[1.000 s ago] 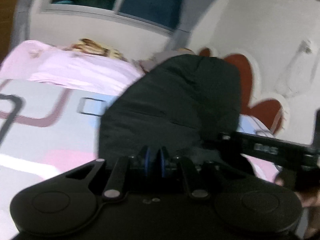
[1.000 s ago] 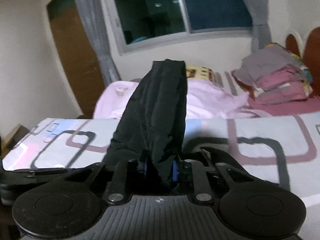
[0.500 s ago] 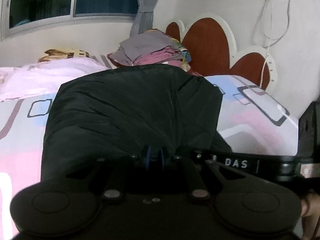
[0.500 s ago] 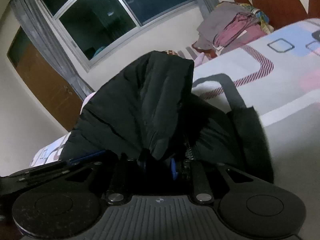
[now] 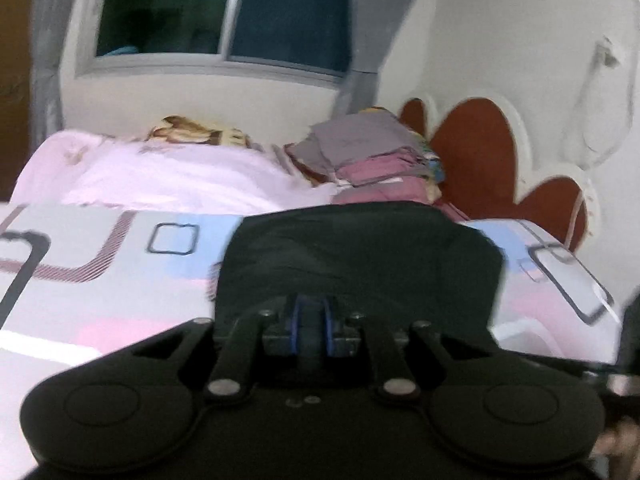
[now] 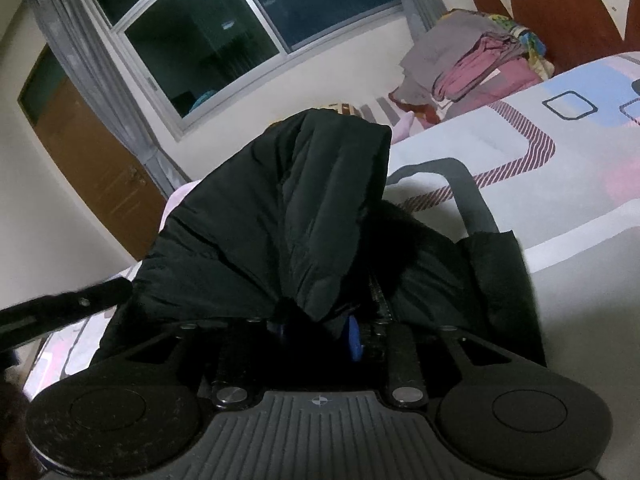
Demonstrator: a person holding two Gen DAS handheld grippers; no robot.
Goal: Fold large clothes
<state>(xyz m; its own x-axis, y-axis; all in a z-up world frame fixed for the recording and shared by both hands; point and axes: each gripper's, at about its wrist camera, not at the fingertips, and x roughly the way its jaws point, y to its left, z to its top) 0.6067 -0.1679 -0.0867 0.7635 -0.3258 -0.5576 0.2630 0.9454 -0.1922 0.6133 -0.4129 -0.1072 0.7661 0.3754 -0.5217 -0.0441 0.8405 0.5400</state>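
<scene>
A black padded jacket [image 6: 280, 216] lies bunched on a bed covered by a white sheet [image 5: 104, 280] printed with grey, pink and blue rounded squares.

In the right wrist view, the right gripper [image 6: 320, 332] has a thick fold of the jacket between its blue-padded fingers [image 6: 355, 340]. Its jaws have just been opening a little and stand narrow, with the cloth still filling the gap. The fold rises as a hump in front of the gripper, and a lower flap of the jacket spreads to the right, its edge resting on bare sheet.

In the left wrist view, the left gripper [image 5: 312, 328] has its jaws nearly together, pinching the near edge of the jacket. They too have eased apart very slightly. The jacket's far edge runs straight across the bed.

Open sheet stretches to the left of the jacket and beyond it. At the far side lie a pale pink blanket [image 5: 160, 176] and a stack of folded clothes [image 5: 376, 156] near the red scalloped headboard [image 5: 476, 164]. The stack sits well apart from the jacket.
</scene>
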